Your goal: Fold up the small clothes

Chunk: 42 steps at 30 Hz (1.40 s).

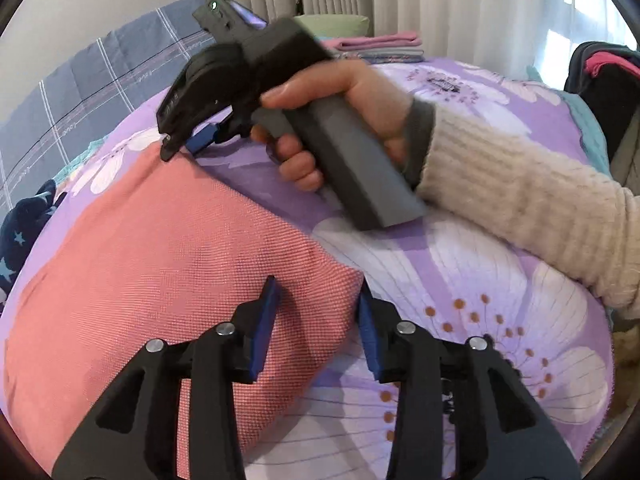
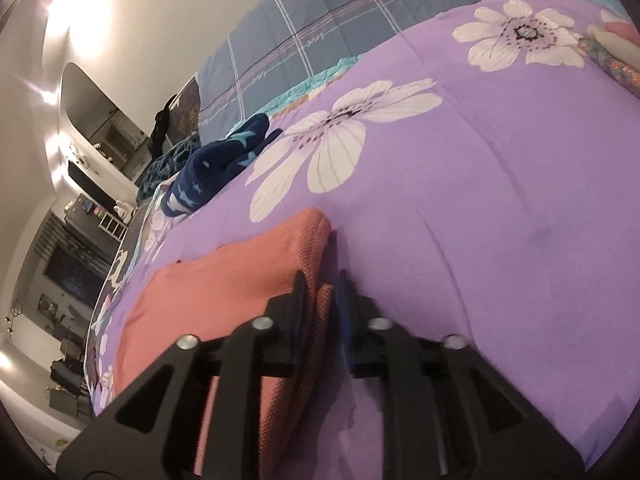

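A salmon-pink knitted cloth [image 1: 160, 280] lies flat on the purple flowered bedspread [image 1: 480, 300]. My left gripper [image 1: 318, 296] is open, its blue pads either side of the cloth's near right corner, just above it. My right gripper [image 1: 180, 148], held by a hand in a cream sleeve, is at the cloth's far edge. In the right wrist view my right gripper [image 2: 322, 280] has its jaws close together on the edge of the pink cloth [image 2: 240, 276], with fabric between the pads.
A dark blue star-patterned garment [image 2: 216, 160] lies to the left on the bed. Folded pink and grey clothes [image 1: 380, 46] are stacked at the far side. A blue plaid quilt [image 1: 100, 80] sits behind. Dark clothing [image 1: 604, 76] is at the right.
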Each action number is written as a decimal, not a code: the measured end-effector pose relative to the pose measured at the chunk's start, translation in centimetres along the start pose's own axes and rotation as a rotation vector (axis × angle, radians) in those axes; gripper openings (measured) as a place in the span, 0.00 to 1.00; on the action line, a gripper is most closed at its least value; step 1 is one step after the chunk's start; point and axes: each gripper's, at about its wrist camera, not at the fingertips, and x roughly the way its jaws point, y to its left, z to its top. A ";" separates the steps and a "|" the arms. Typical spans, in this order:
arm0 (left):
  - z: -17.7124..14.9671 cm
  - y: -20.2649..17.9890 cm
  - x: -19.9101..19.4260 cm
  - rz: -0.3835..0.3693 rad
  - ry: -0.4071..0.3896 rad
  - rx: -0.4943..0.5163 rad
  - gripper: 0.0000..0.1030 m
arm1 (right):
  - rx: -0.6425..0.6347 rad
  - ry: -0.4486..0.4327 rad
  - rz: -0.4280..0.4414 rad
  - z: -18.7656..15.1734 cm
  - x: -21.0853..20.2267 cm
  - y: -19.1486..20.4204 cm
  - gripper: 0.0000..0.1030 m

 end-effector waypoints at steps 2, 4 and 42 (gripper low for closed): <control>0.0 0.0 -0.1 -0.008 -0.004 0.000 0.37 | -0.033 0.028 0.013 -0.1 0.2 0.7 0.37; -0.1 -0.1 -0.1 -0.036 -0.007 0.008 0.23 | -0.089 0.055 -0.004 -0.3 0.6 1.6 0.36; -21.7 20.6 -15.0 0.437 0.102 -0.703 0.48 | -0.292 0.130 -0.381 -16.2 -10.2 10.2 0.17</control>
